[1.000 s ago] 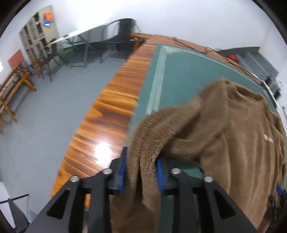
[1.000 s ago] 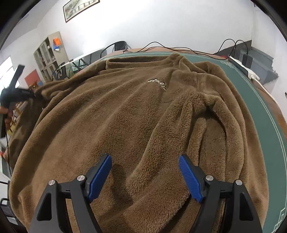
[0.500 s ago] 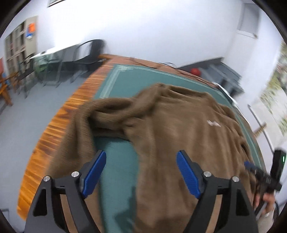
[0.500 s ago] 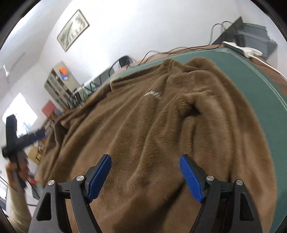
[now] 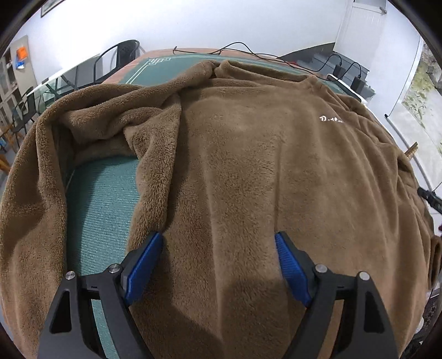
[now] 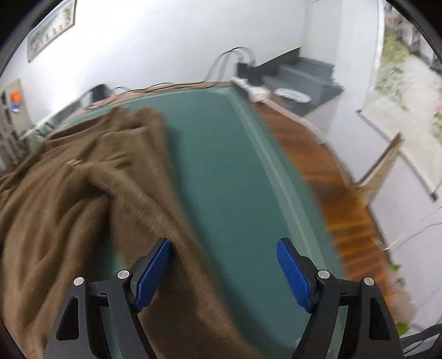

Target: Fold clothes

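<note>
Only the left wrist view is sharp: the fleece (image 5: 248, 171) lies spread on the green surface (image 5: 102, 198), white lettering legible, under the left gripper (image 5: 216, 265), jaws apart. Blur smears the right view; the right gripper (image 6: 223, 268), jaws apart, hangs over the fleece's edge.

White walls (image 5: 221, 24); grey cabinet (image 6: 306, 82) — black chair (image 5: 121, 55) behind the wooden table (image 6: 326, 165).

Fuzzy brown sweater (image 5: 248, 165), tiny white letters (image 5: 330, 120) on chest. Green mat (image 6: 234, 165), pale line border. Table edge (image 6: 326, 171) orange-brown stripy wood. Gripper pads (image 5: 143, 265) blue, arms black.
</note>
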`<state>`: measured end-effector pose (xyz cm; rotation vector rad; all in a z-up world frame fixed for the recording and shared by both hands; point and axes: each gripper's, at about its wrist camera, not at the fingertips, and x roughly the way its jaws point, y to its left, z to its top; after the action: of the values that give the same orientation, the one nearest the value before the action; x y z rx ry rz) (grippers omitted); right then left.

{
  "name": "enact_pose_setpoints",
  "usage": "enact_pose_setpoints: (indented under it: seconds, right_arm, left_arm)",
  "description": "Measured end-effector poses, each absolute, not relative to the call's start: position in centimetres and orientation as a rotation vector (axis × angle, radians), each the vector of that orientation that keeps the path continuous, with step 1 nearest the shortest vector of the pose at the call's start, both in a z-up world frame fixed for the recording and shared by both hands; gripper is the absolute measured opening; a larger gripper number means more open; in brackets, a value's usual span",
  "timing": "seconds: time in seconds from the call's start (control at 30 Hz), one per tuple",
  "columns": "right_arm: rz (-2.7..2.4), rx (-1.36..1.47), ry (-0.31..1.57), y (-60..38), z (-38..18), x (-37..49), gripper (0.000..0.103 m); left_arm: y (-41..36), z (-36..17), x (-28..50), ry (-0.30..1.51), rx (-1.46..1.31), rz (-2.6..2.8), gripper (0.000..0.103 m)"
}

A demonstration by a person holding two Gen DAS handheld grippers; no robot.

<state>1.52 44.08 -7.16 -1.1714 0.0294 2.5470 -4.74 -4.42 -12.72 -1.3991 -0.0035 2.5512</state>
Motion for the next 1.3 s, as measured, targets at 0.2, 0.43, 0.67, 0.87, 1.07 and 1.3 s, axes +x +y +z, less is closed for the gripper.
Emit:
enact_pose_setpoints:
  seconds: [0.2, 0.43, 0.67, 0.87, 1.07, 1.3]
  right_arm:
    - [2.279, -0.906, -0.089, 50.5, -3.4, 0.4, 0.08]
    - [2.824, -1.065, -0.252, 41.2, -2.8, -1.2, 0.08]
    - [2.703, -1.314, -0.652, 33.9, -8.5, -7.1, 0.08]
    - [2.537, -1.139, -0.151, 43.9, -6.3, -9.2, 0.08]
    - [2.454, -1.194, -0.202, 46.4, -8.2, -8.2, 0.08]
    - [2.602, -0.959, -0.366, 40.7, -3.3, 0.3, 0.082]
  left_arm:
    - [-4.4, -13.0, -4.2, 0.066, -1.361, 2.562, 0.087]
    - [-4.4, -13.1, -4.6, 0.026, -1.373, 2.555, 0.091]
    - [-5.7, -12.7, -4.7, -0.101, -1.39, 2.511, 0.091]
    - [-6.6, -12.9, -5.1, -0.13, -1.403, 2.508, 0.091]
    - [-5.8, -13.1, -4.8, -0.049, -1.388, 2.522, 0.091]
    - [-7.5, -11.4, -2.4, -0.095, -1.347, 2.548, 0.091]
